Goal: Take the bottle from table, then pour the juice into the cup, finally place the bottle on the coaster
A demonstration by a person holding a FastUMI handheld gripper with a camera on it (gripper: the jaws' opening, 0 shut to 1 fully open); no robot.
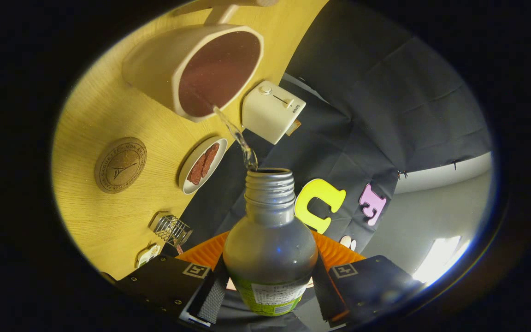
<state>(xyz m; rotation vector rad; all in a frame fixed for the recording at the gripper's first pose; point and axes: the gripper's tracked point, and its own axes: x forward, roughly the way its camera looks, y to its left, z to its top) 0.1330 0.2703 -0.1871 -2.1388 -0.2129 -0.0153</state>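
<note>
I have the gripper (270, 281) clamped on the clear plastic bottle (270, 244), tipped over the beige cup (201, 69) mid-table, and I'd hold this tilt so the thin stream (240, 138) lands inside the rim.

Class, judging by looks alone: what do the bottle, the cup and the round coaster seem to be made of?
Bottle: probably clear plastic, with a moulded threaded neck and glossy see-through wall. Cup: likely matte cream ceramic or plastic, opaque with a thick rim. Coaster: apparently cork or wood, brown, dull, with a stamped design.
</note>
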